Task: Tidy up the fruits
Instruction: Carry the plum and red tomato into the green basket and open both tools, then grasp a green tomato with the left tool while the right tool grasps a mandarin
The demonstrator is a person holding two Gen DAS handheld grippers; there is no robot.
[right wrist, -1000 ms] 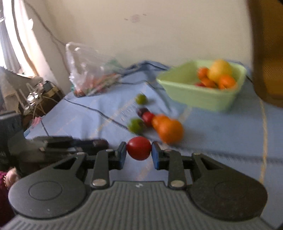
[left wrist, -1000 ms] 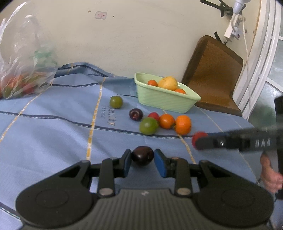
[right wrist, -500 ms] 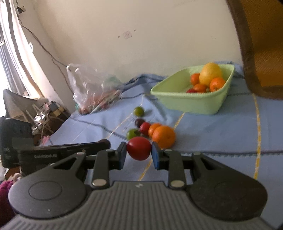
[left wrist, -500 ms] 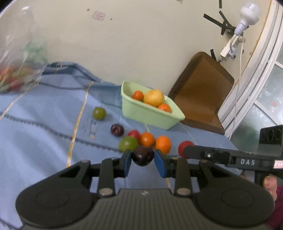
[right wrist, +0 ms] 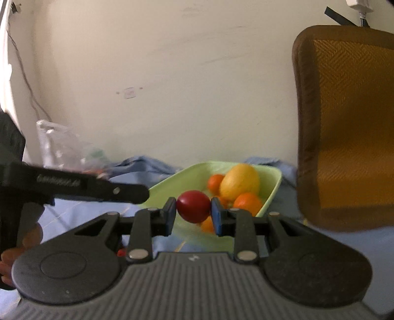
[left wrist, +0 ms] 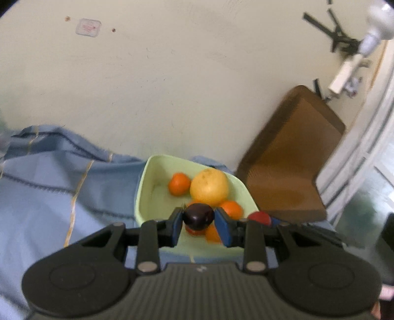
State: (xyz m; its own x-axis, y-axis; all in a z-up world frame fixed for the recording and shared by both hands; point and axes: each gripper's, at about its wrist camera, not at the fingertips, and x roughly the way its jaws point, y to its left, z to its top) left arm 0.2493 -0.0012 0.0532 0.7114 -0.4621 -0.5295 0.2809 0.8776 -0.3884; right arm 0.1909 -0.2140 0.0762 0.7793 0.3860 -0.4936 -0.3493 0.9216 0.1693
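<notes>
I'm in a home: blue blanket (left wrist: 44, 187) under the green fruit basin (left wrist: 142, 197), woven chair (right wrist: 344, 128) beside it.

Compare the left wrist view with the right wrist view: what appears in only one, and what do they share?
Only the left wrist view shows the left gripper clamped on the dark plum, and the white bulb.

Only the right wrist view shows the right gripper clamped on the red fruit, the plastic bag, and the person's hand.

Both show the green bowl holding the yellow fruit and oranges, the blue cloth and the brown chair.
</notes>
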